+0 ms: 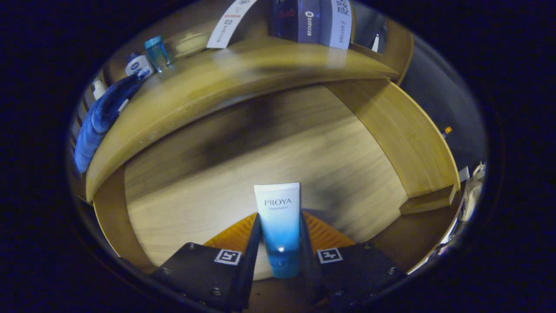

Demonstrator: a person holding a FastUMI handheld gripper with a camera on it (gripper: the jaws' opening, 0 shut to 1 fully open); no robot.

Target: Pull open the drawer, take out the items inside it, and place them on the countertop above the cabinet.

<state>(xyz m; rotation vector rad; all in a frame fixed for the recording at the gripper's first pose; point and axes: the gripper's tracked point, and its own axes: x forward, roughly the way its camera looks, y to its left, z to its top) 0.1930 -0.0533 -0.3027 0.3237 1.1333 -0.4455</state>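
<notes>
Tube [278, 221] sits clamped between my gripper [280, 243] fingers, both pads pressed on its sides, jaws closed down to the tube's width. I read it as a white-to-blue cosmetic tube, cap end toward me, flat crimped end pointing away. Taking the open drawer [269, 143] as landmark: the tube hangs over the drawer's wooden floor, near its front; whether it touches the floor I cannot tell. Above and behind the drawer runs the countertop [243, 74]. On the countertop's far left end I see a blue cloth [102, 117], a small white jar [138, 65] and a blue-capped bottle [156, 53]; boxes [310, 21] stand at its back.

My judgement: the step is the carry from drawer to countertop. To do it well I'd keep the squeeze steady so the soft tube doesn't slip, lift straight up clear of the countertop's front edge, then go forward to the bare middle stretch, well apart from the jar and bottle, and lay it flat before releasing.
</notes>
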